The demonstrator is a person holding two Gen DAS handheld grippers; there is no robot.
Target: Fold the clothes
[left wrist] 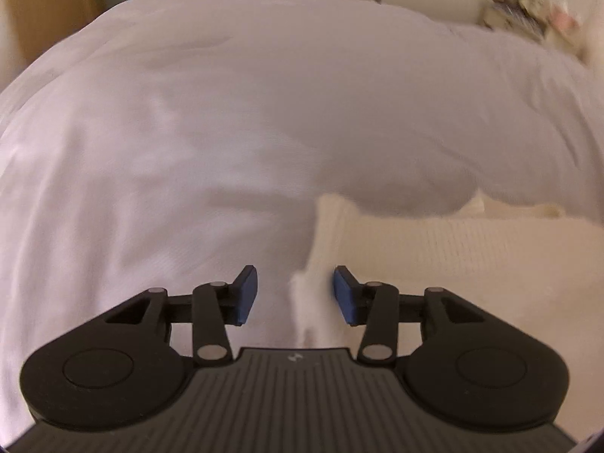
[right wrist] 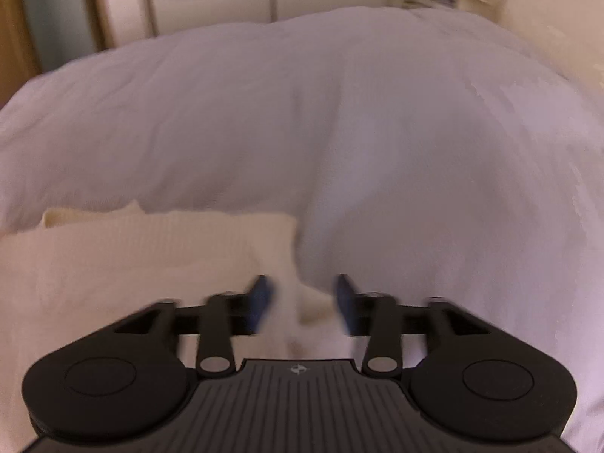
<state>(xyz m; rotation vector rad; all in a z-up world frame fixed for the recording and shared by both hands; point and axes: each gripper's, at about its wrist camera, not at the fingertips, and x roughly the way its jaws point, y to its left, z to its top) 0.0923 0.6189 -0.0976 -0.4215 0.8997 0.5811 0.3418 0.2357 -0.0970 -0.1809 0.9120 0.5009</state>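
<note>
So we've got both grippers down low over the bed, and the whole scene is pretty much white on white. The left gripper [left wrist: 295, 294] has its blue pads [left wrist: 247, 294] spread apart with nothing pinched between them. A fuzzy bit of the cream knit garment [left wrist: 453, 264] pokes up in the gap, but we can't see either pad actually touching it. In the left wrist view that garment lies flat on the near right, with its left edge running right up the middle between the fingers, and its far edge tucked against a puffy fold of the white duvet [left wrist: 226, 113]. The right gripper [right wrist: 304, 304] is also spread wide — its pads [right wrist: 260, 302] are smeared by motion blur, so the details are mushy, but the gap is clear and nothing is clamped in it. From that side the cream knit garment [right wrist: 132, 256] sits on the near left, its right edge ending roughly between the fingers, with the white duvet [right wrist: 415, 132] bulging on the right and far side. Far back we can make out a pale wardrobe [right wrist: 211, 0] and some blurry clutter [left wrist: 528, 11] at the far right.
</note>
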